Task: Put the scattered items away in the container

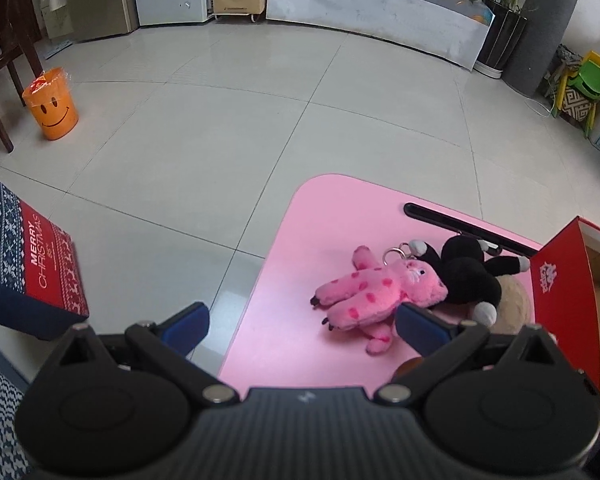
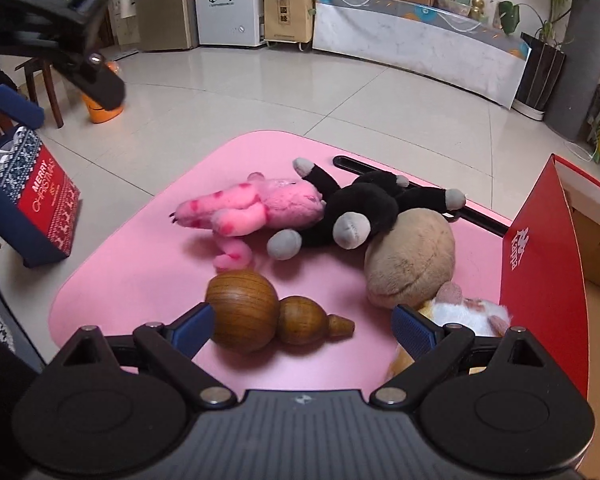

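A pink spotted plush [image 1: 364,292] [image 2: 256,208] lies on the pink table [image 1: 284,344] [image 2: 140,280], against a black plush [image 1: 468,272] [image 2: 360,204] and a tan plush [image 2: 412,260]. A wooden gourd [image 2: 268,312] lies in front, with a white-orange plush [image 2: 468,312] to its right. A red box [image 1: 564,296] [image 2: 540,280] stands open at the table's right edge. My left gripper [image 1: 302,326] is open over the table's left edge, its right finger by the pink plush. My right gripper [image 2: 302,326] is open around the gourd, empty.
A black bar [image 1: 460,224] [image 2: 364,168] lies at the table's far side. A Christmas gift bag [image 1: 36,264] [image 2: 36,196] stands on the floor to the left. An orange smiley bin [image 1: 52,104] and a wooden chair [image 1: 0,60] stand further off.
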Available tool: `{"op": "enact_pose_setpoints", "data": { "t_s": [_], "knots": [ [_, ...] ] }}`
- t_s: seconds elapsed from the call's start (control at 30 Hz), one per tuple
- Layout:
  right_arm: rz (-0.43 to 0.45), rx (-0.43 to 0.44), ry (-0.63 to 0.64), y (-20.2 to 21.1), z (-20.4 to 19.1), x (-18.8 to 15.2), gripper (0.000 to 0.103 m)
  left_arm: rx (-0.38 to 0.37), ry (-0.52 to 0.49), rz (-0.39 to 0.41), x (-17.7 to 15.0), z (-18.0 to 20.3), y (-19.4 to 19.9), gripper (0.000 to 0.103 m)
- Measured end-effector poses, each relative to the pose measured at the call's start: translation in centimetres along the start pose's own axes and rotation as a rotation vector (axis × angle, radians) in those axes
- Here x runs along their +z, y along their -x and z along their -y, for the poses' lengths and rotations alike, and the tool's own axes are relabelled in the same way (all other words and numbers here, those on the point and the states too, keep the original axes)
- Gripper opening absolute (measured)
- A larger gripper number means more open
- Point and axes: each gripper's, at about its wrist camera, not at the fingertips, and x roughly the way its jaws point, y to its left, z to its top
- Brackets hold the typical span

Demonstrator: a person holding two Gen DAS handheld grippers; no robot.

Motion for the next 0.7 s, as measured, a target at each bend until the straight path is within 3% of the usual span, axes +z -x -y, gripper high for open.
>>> {"op": "enact_pose_setpoints", "data": {
  "t_s": [0.7],
  "knots": [
    [0.045, -0.043, -0.072, 1.2, 2.0, 1.4, 0.096, -0.011, -0.038, 0.0, -0.7, 1.6, -0.3, 0.103]
  ]
}}
